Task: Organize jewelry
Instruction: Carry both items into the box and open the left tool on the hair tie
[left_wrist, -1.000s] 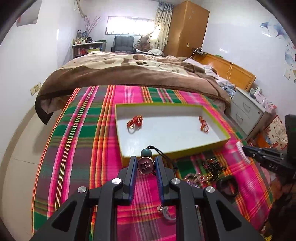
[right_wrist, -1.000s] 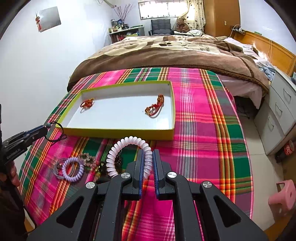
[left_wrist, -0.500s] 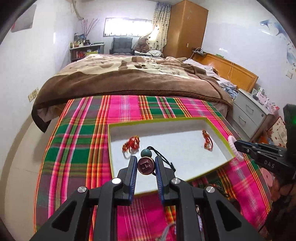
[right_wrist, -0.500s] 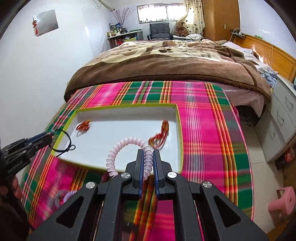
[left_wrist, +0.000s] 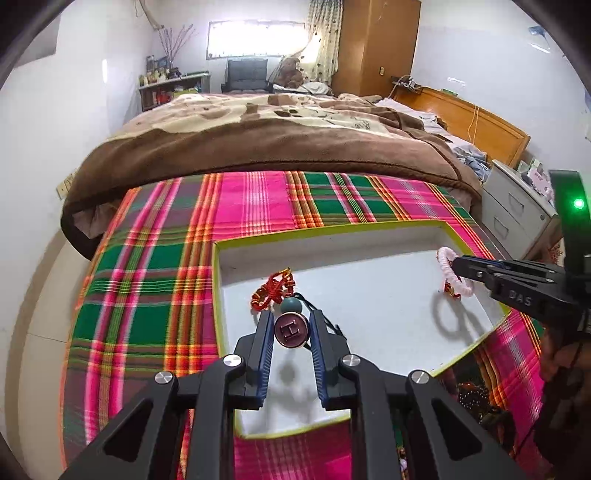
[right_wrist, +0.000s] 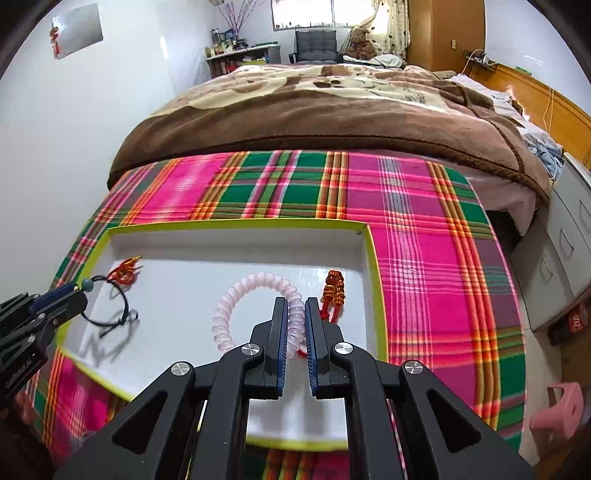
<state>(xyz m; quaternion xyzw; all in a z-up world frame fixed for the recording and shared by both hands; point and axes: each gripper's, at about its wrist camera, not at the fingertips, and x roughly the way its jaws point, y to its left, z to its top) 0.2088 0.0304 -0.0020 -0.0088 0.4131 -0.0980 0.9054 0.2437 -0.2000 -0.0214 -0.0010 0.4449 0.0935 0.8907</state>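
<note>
Left gripper (left_wrist: 291, 325): jaws part-open, clamped on the round "H" charm (left_wrist: 291, 329) by its 2 edges, so the teal bead (left_wrist: 290, 305) and black cord (right_wrist: 110, 314) hang free ahead of the tips. Held above the near-left area of the white tray (left_wrist: 369, 306), probably for a drop inside.

Right gripper (right_wrist: 294, 317): jaws nearly closed, pinching 1 side of the pink spiral hair tie (right_wrist: 255, 291); the rest of the loop arcs left of the tips, clear of the tray floor. Held over the tray's right half.

Just ahead of the left tips: red knotted ornament (left_wrist: 273, 291), close under the bead. Risk of landing on it. Just right of the right tips: second red ornament (right_wrist: 332, 293), near the tray's right wall. Open floor between the 2 grippers.

Near side of tray, below the right gripper: more jewelry on the plaid cloth (left_wrist: 147, 295), unsorted, too dark to identify. Beyond: brown blanket (right_wrist: 332, 118).
</note>
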